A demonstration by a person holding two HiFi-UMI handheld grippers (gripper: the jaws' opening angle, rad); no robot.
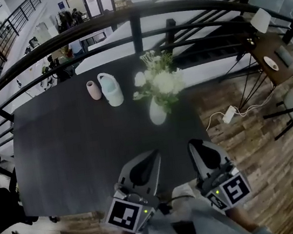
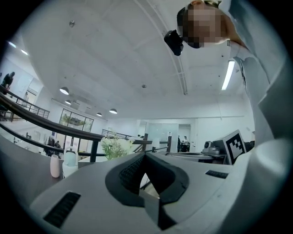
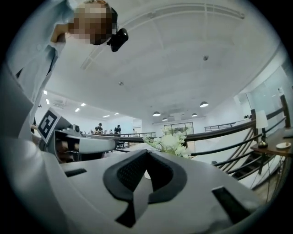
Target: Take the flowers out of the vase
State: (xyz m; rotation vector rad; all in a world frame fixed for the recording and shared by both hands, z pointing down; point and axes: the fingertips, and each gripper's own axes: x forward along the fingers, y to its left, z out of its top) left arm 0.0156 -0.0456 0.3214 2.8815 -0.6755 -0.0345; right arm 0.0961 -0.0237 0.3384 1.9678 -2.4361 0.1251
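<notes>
My left gripper [image 1: 153,155] and right gripper [image 1: 195,144] hover side by side over the near edge of the dark counter [image 1: 70,152]. Both have their jaws closed together and hold nothing. The white flowers [image 1: 160,81] stand in a white vase [image 1: 157,115] ahead, apart from both grippers.

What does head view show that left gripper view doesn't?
Head view only: white adapter on the wooden floor, and a side table. Left gripper view only: ceiling lights and the head camera. Both: flowers, pink bottle, pale jug, railing.
</notes>
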